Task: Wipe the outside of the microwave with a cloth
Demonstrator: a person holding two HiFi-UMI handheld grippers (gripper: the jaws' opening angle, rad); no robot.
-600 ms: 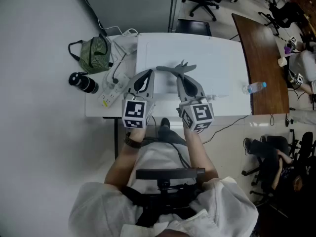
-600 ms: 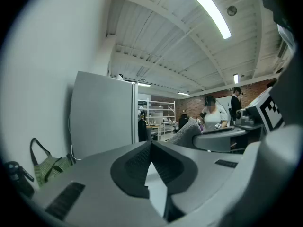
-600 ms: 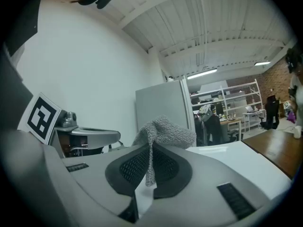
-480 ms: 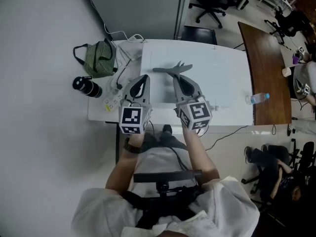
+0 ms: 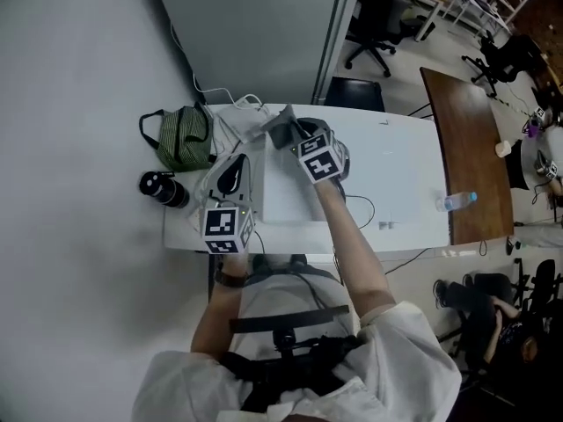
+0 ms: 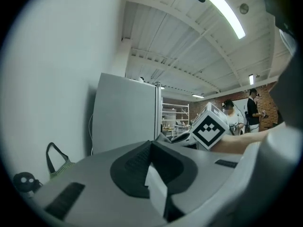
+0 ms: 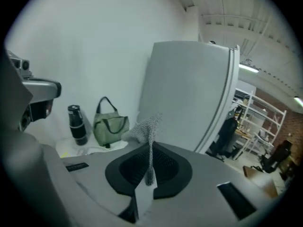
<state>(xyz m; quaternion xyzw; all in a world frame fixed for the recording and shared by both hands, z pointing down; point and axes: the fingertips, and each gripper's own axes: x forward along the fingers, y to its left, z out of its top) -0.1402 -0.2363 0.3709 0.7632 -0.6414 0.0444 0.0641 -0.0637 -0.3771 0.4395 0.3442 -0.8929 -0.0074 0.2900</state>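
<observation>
The microwave [image 5: 396, 165] shows as a white box top on the white table. My right gripper [image 5: 292, 137] reaches to its far left corner and is shut on a grey mesh cloth [image 5: 281, 130]. In the right gripper view the cloth [image 7: 149, 126] stands up from between the closed jaws of that gripper [image 7: 150, 148]. My left gripper [image 5: 236, 170] hovers at the microwave's left side, nearer to me. Its jaws are shut with nothing between them [image 6: 151, 143]. The right gripper's marker cube [image 6: 210, 129] shows just past them.
A green bag [image 5: 183, 137], a black bottle [image 5: 163, 189] and white cables [image 5: 230, 112] lie left of the microwave. A grey partition [image 7: 189, 93] stands behind the table. To the right are a water bottle [image 5: 457, 200] and a brown table [image 5: 471, 139].
My right gripper has carried the cloth from the front middle of the microwave top to its far left corner. The left gripper has stayed low at the left side.
</observation>
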